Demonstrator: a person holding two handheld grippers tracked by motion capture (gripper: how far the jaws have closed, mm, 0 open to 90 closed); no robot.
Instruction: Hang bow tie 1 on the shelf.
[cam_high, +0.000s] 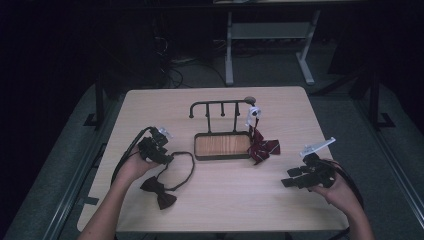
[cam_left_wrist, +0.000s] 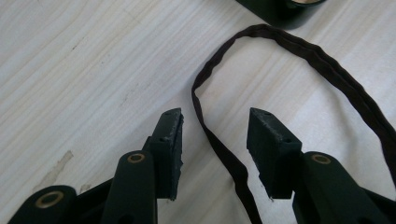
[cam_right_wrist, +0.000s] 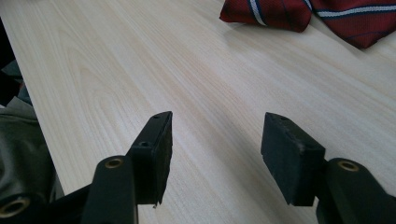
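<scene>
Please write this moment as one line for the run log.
left gripper: open, jaws astride thin dark strap of dark brown bow tie, not pressing | right gripper: open, empty, above light wooden table

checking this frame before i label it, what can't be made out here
- Dark bow tie: in the left gripper view its strap runs off the bottom edge, so the bow is cut off.
- Red striped tie: cropped by the top edge of the right gripper view; in the high view it is too small to read its clip.
- Rack hooks: too dim and small in the high view.
- Left gripper: pads straddle the strap without touching.
</scene>
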